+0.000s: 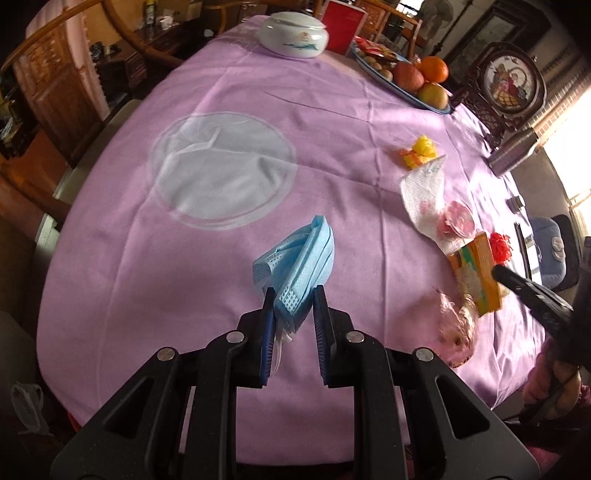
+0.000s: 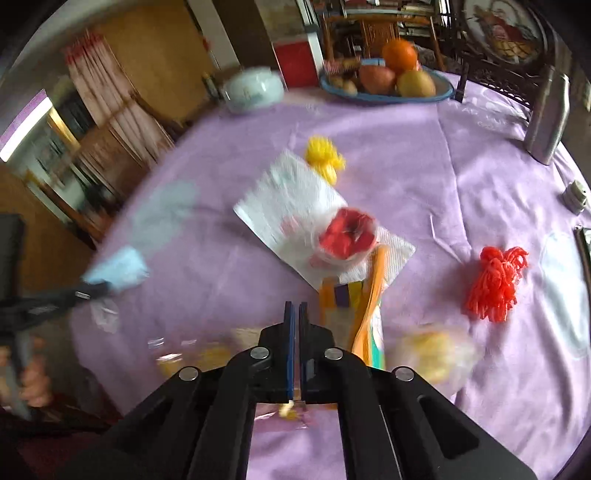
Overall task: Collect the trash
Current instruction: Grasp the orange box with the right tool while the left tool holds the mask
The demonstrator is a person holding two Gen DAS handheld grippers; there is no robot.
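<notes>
Round table, lilac cloth, wooden chairs behind. Left gripper clamps blue face mask above cloth. Right gripper closed, empty. Paper napkin, red mesh lie on cloth.

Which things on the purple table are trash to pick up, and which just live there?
Trash: blue face mask in the left gripper, white napkin, red net, yellow net, orange box.

Staying: fruit tray, white jar, steel flask.
</notes>
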